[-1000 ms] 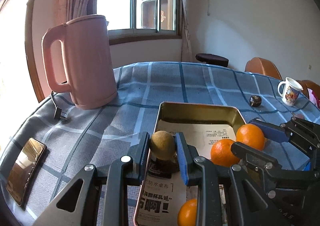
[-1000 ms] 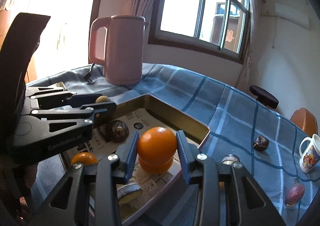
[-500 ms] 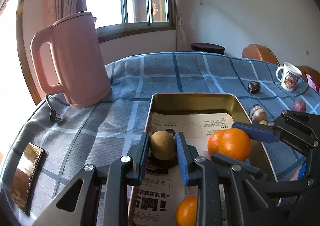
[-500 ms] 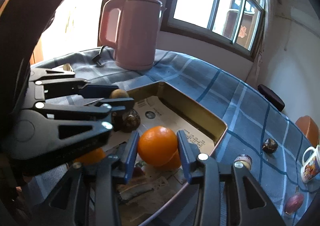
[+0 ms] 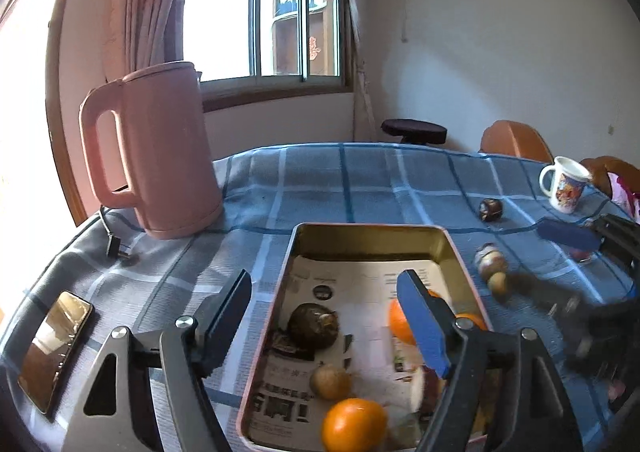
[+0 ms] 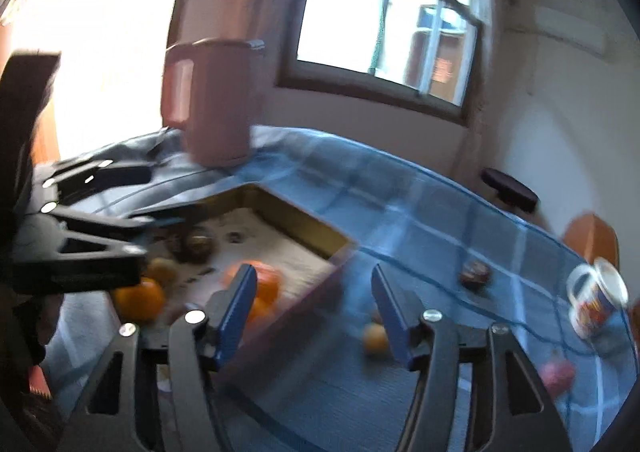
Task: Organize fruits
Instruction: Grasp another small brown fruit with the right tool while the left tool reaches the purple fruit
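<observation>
A gold metal tray (image 5: pixel 366 232) lined with newspaper sits on the blue checked tablecloth. In it lie a dark brown fruit (image 5: pixel 314 326), a small tan fruit (image 5: pixel 331 382) and oranges (image 5: pixel 354 424). My left gripper (image 5: pixel 326 312) is open and empty above the tray. My right gripper (image 6: pixel 312 304) is open and empty over the tray's right edge (image 6: pixel 320 276); this view is blurred. Oranges (image 6: pixel 256 288) lie in the tray below it. On the cloth lie a small yellow fruit (image 6: pixel 376 338), a dark fruit (image 6: pixel 474 274) and a reddish fruit (image 6: pixel 558 372).
A pink kettle (image 5: pixel 156 155) stands at the back left with its plug (image 5: pixel 118 252) on the cloth. A phone (image 5: pixel 54 348) lies at the left edge. A printed mug (image 5: pixel 564 183) stands at the far right. Two small fruits (image 5: pixel 492 268) lie right of the tray.
Both grippers have opened. The tan fruit left my left gripper and the orange left my right gripper; both now lie in the tray. The right gripper has swung right.
</observation>
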